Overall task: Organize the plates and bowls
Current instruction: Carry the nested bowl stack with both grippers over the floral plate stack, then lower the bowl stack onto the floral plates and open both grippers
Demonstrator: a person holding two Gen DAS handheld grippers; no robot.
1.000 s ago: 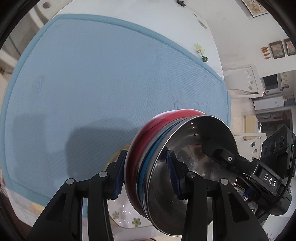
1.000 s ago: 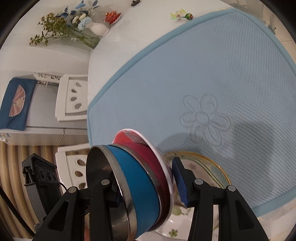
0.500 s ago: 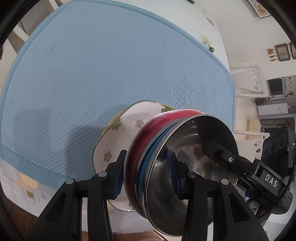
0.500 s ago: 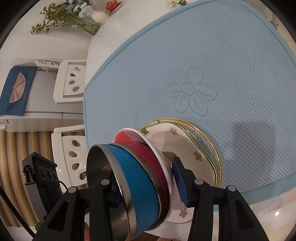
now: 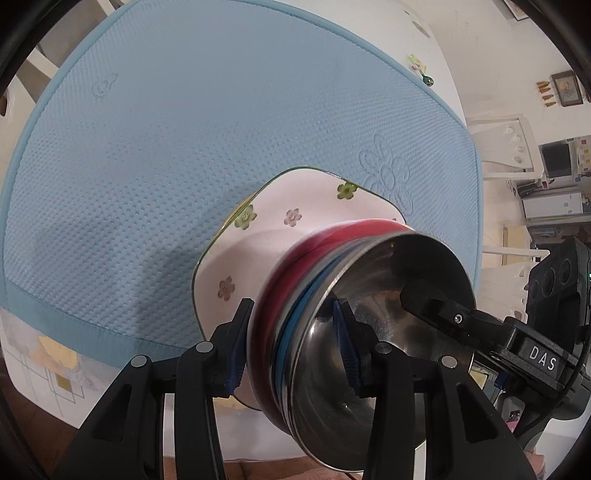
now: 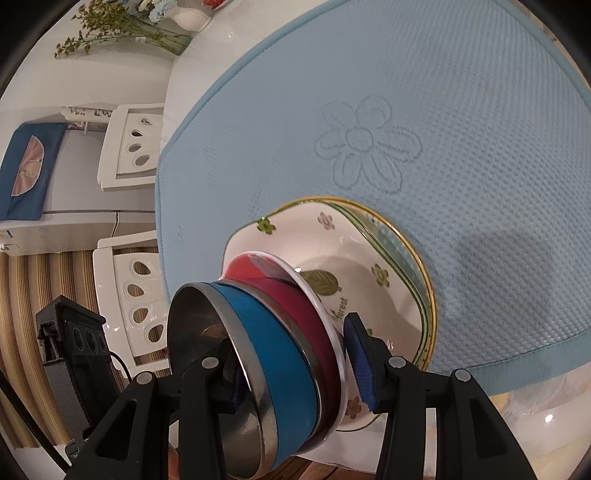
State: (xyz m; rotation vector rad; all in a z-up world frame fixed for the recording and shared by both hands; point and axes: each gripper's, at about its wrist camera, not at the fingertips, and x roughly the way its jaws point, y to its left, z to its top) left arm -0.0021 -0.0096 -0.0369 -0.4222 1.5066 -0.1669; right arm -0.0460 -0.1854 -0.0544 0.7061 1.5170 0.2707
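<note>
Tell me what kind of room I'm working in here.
Most likely a home dining room: a white table under a blue placemat, white cut-out chairs beside it, a vase of flowers, and framed pictures on the wall.

White table (image 6: 229, 44) carries blue mat (image 5: 184, 129); floral plates (image 6: 399, 295) on mat; flower vase (image 6: 184, 14) beside.

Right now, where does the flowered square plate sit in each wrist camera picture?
Left wrist: flowered square plate at centre, on the blue mat, behind the held bowl stack.
Right wrist: plate centre-right, behind the stack.
Shared landmark: the flower embossed in the mat, just beyond the plate.
</note>
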